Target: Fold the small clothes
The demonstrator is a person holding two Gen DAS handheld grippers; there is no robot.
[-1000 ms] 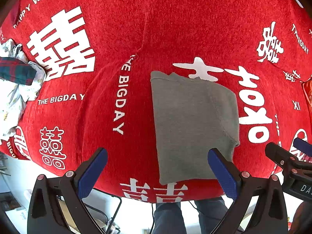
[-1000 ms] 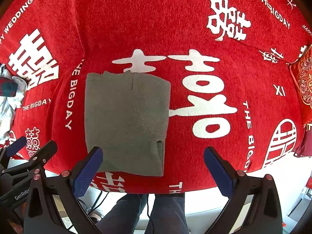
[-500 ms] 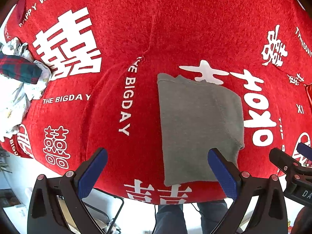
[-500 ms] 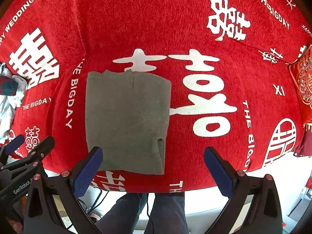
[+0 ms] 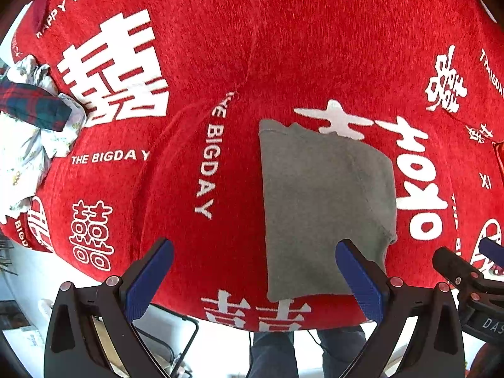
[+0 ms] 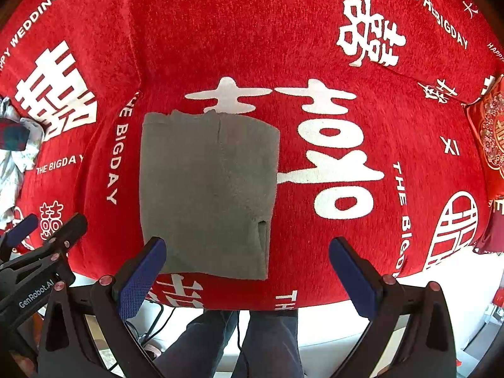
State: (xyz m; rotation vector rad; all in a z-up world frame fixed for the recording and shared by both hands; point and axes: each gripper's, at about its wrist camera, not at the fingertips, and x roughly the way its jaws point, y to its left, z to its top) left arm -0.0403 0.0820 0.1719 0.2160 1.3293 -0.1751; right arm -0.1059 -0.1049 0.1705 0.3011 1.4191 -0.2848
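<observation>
A grey garment (image 5: 326, 201) (image 6: 208, 195) lies folded into a flat rectangle on the red cover (image 5: 283, 47) (image 6: 252, 31), near its front edge. My left gripper (image 5: 253, 275) hovers open above the front edge, its right finger over the garment's near right corner and nothing held. My right gripper (image 6: 247, 275) is open too, its left finger over the garment's near left corner, empty. Each gripper's tip shows at the edge of the other's view.
A pile of other clothes, white printed fabric with a dark plaid piece (image 5: 28, 107) (image 6: 12, 135), lies at the far left. A red embroidered cushion (image 6: 489, 138) sits at the right. A person's legs (image 6: 252, 340) stand in front of the cover's edge.
The left wrist view has drifted slightly left and back, so the garment sits a little further right and lower in it. The right gripper and the garment have not moved.
</observation>
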